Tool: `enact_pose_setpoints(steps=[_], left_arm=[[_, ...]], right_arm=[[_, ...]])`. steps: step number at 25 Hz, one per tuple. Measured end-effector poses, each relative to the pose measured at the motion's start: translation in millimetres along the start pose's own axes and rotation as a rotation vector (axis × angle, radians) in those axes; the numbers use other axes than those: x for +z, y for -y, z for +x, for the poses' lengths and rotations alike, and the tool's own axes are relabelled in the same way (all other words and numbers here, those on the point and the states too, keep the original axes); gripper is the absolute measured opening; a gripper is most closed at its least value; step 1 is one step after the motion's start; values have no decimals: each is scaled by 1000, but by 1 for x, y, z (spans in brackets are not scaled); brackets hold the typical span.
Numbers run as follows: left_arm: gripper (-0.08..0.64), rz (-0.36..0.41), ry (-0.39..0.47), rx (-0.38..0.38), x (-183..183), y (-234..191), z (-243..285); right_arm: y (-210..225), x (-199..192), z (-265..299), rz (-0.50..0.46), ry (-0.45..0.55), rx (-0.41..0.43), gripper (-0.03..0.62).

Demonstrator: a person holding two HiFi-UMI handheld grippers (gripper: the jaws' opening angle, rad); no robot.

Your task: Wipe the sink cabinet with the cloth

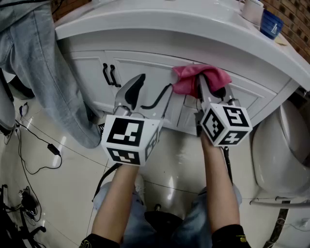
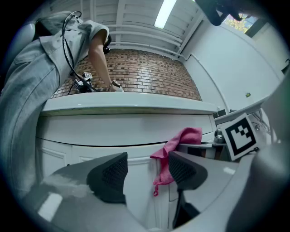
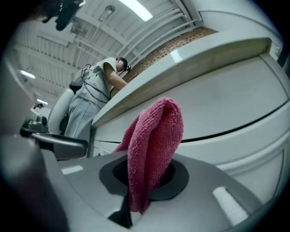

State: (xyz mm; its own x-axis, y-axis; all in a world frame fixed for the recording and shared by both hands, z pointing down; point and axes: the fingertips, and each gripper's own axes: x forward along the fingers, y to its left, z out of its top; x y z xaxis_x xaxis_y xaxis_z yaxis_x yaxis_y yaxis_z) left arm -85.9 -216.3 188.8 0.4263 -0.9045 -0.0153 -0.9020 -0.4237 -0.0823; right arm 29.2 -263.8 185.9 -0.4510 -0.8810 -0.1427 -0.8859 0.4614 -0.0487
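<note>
Clamping a folded pink terry cloth (image 3: 154, 140) in the right gripper (image 3: 146, 179), black jaws shut tight on the fold, loose loop bulging above them. Holding that cloth up at the top front panel of the white panelled sink cabinet (image 1: 87, 72), just beneath the overhanging pale countertop (image 1: 193, 29); looks to be touching the panel, though cannot tell for certain. Trailing one thin corner of the cloth downward beside the panel, as seen in the left gripper view. Hovering the left gripper (image 2: 147, 172) just to the left of the cloth, ribbed black pads (image 2: 111, 174) set well apart, gripping nothing, only cabinet front visible in the gap. Aiming both grippers up at the cabinet from below, bare forearms (image 1: 121, 203) stretched out over blue jeans (image 1: 193, 227) and glossy pale floor tiles (image 1: 58, 193). Fitted on the doors with two black bar handles (image 1: 111, 75), left of the left gripper. Sharing the spot with a person in loose grey clothes (image 1: 43, 63) at the far left, close to the cabinet, one arm reaching onto the countertop in the left gripper view. Backed above the countertop by a red brick wall (image 2: 136, 74). Flanked on the right by a white toilet (image 1: 281, 155) near the cabinet's end. Topped at the far right by a blue cup (image 1: 271, 24) beside a white cup (image 1: 253, 9). Strewn at the lower left with black cables (image 1: 34, 155) on the tiles.
</note>
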Motion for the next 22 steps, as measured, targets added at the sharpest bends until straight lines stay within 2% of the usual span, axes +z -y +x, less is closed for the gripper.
enact_pose_setpoints(steps=[3,8,15,19,22], left_arm=[[285,-8,10,2,1,-5,7],[285,3,15,-49,-1,13,22],[285,2,-4,-132,-14,40,33],[285,8,-1,-158,-13,48,33],[285,0,1,-160,-12,50,29]], right_arm=[[-2,-1,2,-101,-18,4,52],[16,-7,-11,-123,-56,-23,54],[92,2,-69,-81,-91,-190,54],[141,15,-105,-42,-93,-303,54],[168,20,-127,-48,-107,-369,54]])
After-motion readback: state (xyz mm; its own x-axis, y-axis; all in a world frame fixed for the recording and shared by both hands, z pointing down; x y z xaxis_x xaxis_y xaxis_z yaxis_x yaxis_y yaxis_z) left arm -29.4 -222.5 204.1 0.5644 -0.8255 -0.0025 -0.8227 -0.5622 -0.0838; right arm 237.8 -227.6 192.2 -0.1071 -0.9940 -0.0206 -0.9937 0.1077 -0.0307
